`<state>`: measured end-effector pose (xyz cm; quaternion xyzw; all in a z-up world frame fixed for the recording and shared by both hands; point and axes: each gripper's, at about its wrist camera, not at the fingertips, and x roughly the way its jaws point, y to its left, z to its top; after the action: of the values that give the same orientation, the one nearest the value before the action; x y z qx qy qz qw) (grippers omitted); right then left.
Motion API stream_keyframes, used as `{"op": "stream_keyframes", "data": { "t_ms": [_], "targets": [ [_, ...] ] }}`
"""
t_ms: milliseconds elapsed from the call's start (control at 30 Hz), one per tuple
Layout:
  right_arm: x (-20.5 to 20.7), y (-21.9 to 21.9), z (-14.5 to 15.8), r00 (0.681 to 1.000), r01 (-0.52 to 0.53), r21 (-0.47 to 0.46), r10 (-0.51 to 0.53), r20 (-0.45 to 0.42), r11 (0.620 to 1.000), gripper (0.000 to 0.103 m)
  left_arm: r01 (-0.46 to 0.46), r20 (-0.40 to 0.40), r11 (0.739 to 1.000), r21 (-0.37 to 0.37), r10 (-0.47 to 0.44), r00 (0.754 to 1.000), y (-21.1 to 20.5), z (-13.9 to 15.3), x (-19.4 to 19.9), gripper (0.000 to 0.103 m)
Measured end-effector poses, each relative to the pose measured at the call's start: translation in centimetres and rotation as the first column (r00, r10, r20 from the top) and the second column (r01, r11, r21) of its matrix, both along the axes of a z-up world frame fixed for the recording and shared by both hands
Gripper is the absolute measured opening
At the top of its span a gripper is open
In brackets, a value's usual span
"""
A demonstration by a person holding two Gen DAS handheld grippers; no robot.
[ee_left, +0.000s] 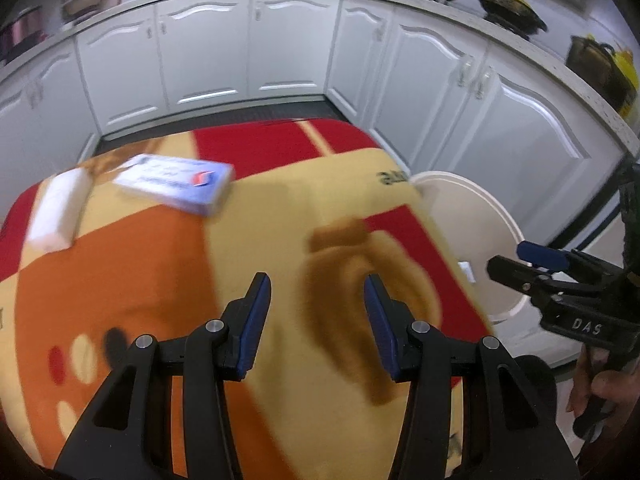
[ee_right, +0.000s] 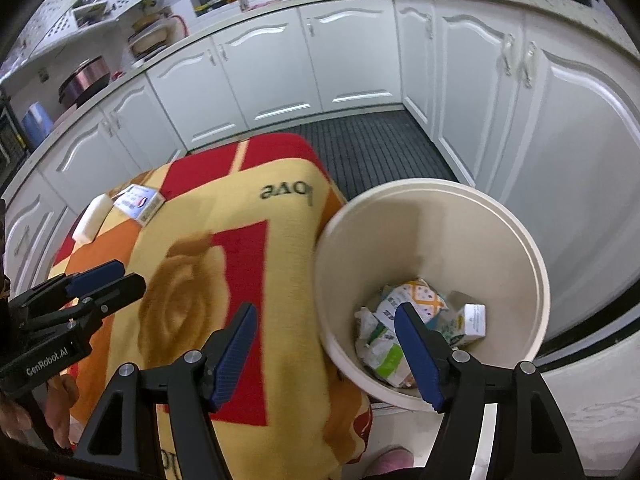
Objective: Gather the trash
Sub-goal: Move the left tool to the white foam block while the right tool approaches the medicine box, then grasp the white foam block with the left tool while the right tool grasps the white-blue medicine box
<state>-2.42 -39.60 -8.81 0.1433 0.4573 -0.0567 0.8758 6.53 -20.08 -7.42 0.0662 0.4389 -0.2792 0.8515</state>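
A blue and white carton (ee_left: 176,184) and a white block (ee_left: 60,210) lie at the far left of the blanket-covered table (ee_left: 256,240); both also show in the right wrist view, carton (ee_right: 140,202) and block (ee_right: 91,218). My left gripper (ee_left: 316,296) is open and empty above the table's near part. My right gripper (ee_right: 324,326) is open and empty, above the table edge and the cream bin (ee_right: 532,248), which holds several crumpled cartons and wrappers (ee_right: 400,328). The right gripper (ee_left: 520,258) shows in the left view over the bin (ee_left: 500,216).
White kitchen cabinets (ee_right: 352,52) run around the back and right, with pots (ee_left: 508,4) on the counter. A dark ribbed mat (ee_right: 380,148) covers the floor beyond the table. The bin stands on the floor against the table's right edge.
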Motion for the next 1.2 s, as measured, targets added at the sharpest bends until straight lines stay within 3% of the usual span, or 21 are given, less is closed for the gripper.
{"op": "stream_keyframes", "data": {
  "t_ms": [200,333,467,533,700,1067,1200],
  "targets": [
    [1.9,2.8,0.4,0.998,-0.060,0.003,0.060,0.012,0.998,0.073,-0.096,0.002,0.995,0.006,0.096,0.995,5.6,0.2,1.9,0.047],
    [3.8,5.3,0.3,0.990,-0.139,0.036,0.139,0.014,0.990,0.075,-0.193,-0.017,0.981,-0.033,0.192,0.981,10.2,0.7,4.2,0.054],
    [6.3,8.1,0.2,0.972,-0.233,0.050,0.233,0.013,0.971,0.076,-0.273,-0.039,0.959,-0.077,0.270,0.962,14.1,1.4,6.6,0.068],
    [7.9,9.6,0.3,0.960,-0.279,0.051,0.278,0.022,0.959,0.079,-0.313,-0.045,0.947,-0.077,0.310,0.950,15.9,1.6,8.2,0.068],
    [12.1,12.3,0.5,0.935,-0.354,0.034,0.352,0.035,0.935,0.080,-0.342,-0.047,0.939,-0.038,0.340,0.939,17.2,1.2,11.6,0.069],
    [19.7,16.1,-0.4,0.876,-0.481,-0.054,0.483,0.015,0.875,0.081,-0.307,-0.062,0.946,0.105,0.315,0.947,16.3,-2.3,18.0,0.069],
    [21.6,17.2,-1.7,0.861,-0.508,-0.070,0.508,-0.014,0.859,0.081,-0.317,-0.101,0.942,0.106,0.328,0.939,16.4,-3.4,19.2,0.069]
  ]
}}
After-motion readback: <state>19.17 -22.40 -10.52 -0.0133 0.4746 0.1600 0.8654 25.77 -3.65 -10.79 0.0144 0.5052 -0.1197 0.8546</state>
